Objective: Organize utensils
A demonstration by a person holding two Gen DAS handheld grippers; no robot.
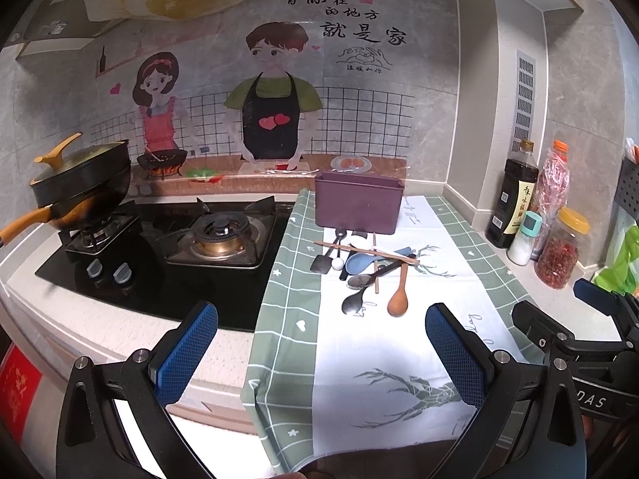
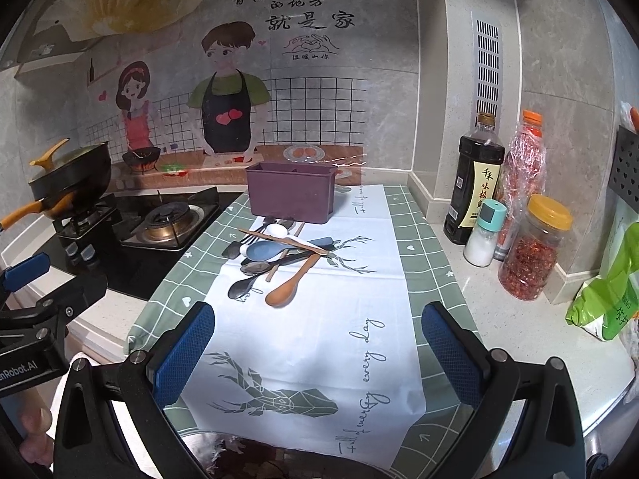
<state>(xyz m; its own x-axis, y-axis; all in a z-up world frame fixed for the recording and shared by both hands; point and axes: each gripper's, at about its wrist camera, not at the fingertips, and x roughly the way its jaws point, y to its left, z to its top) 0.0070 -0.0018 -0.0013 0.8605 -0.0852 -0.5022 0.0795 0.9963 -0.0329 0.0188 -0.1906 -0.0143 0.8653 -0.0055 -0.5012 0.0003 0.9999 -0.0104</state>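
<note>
Utensil pile [image 2: 279, 255] sits mid-frame on the cloth [image 2: 319, 339], just below the purple caddy [image 2: 291, 191]. Left gripper [image 1: 321, 353] & right gripper [image 2: 317, 353] both spread wide, empty. Wooden spoon [image 2: 289, 285] looks light, stiff, prob easiest by mid-handle; chopsticks thin, may slip

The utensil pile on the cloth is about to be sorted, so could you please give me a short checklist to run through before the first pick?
1. Left gripper jaws open and holding nothing: ok.
2. Right gripper jaws open and holding nothing: ok.
3. Purple holder upright behind the pile, top open: ok.
4. Holder compartments free: cannot tell; only a divider shows from here.
5. Wooden spoon reachable at the near edge of the pile: ok, though its handle end runs into the pile.
6. Utensils separated for single picks: not ok; chopsticks lie across the blue spoon and dark spoons.
</note>
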